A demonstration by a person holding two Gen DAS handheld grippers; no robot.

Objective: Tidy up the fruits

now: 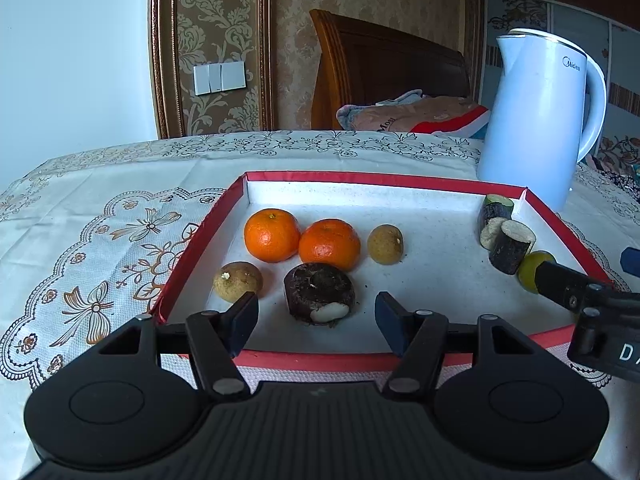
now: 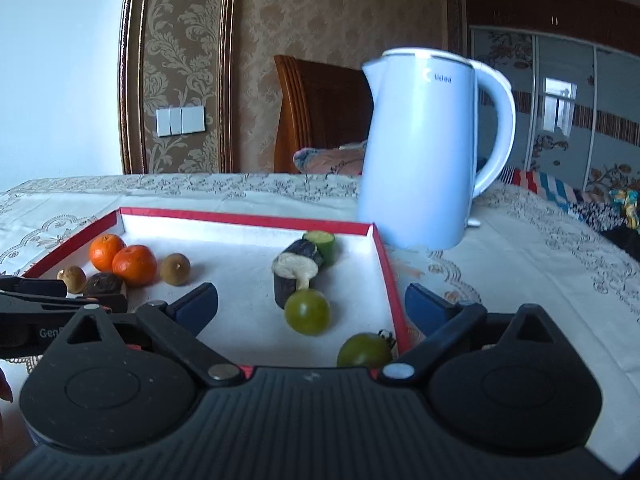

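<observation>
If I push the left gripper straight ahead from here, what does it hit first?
Most likely the dark chestnut-like piece, sitting between the open fingers of the left gripper inside the red tray. Depth is uncertain; the oranges lie behind it.

A shallow red-rimmed tray (image 1: 240,188) with a white lining is set flat on the table. Two orange mandarins (image 1: 272,235) (image 1: 329,244) are seen touching at its left, with a tan round fruit (image 1: 385,244) just beside them and another (image 1: 238,281) nearer the left wall. A dark, partly peeled water chestnut (image 1: 319,292) is placed in front. Dark-skinned cut pieces (image 2: 294,274) and a green cut piece (image 2: 322,244) are grouped near the right wall; a pale green round fruit (image 2: 307,311) and a darker green tomato (image 2: 364,350) lie nearer the front.
</observation>
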